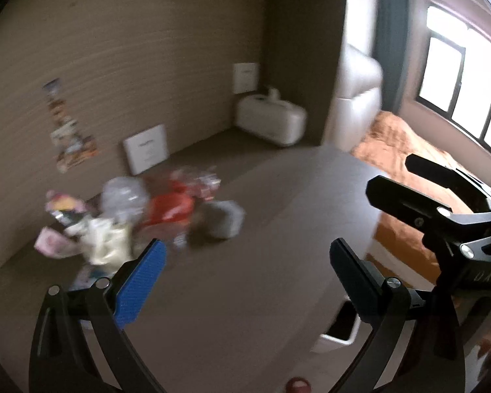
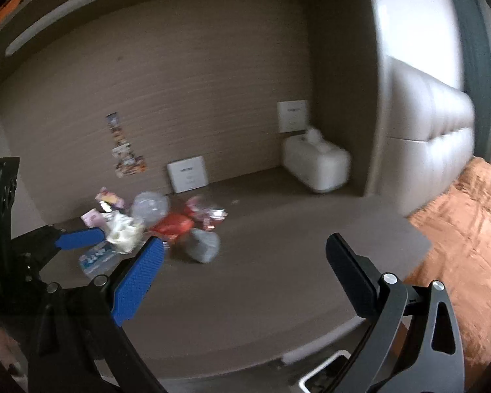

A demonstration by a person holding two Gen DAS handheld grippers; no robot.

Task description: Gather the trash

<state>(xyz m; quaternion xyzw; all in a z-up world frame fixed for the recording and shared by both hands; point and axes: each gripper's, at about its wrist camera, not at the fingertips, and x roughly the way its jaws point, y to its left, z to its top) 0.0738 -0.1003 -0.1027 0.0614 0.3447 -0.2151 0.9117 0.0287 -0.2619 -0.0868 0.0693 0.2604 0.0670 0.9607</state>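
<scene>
- trash (image 2: 160, 222) lies in a loose heap on the far left part of the brown table (image 2: 278, 278), close to the ribbed back wall; both views are motion-blurred, so some pieces are hard to name.
- in the heap: a red wrapper (image 2: 175, 226) in the middle, a crumpled grey piece (image 2: 203, 244) on its near right side, a clear plastic ball or bag (image 2: 149, 204) behind, a pale crumpled wad (image 2: 122, 232) on the left, and a flat blue-and-white packet (image 2: 96, 260) nearest the left edge.
- left gripper (image 1: 245, 258): fingers spread wide with nothing between them, held above the table just short of the heap's near side.
- right gripper (image 2: 244, 255): fingers likewise wide apart and empty, well apart from the trash, to the right of the left gripper.
- a white bin (image 1: 338, 327) shows below the table's near edge; it looks like the place for the trash, though only its rim is visible.
- the step in hand looks like the approach to a first pick, with nothing collected yet.
- to do it well: take an outer piece first, such as the grey piece, which sits apart enough for the fingers to straddle it; come down with the fingers on either side and close on its bulk, not a loose corner.
- crumpled film and wrappers will likely squash and slip, so a deep bite is safer; keep the other gripper clear of the heap so it does not scatter the lighter pieces.
</scene>
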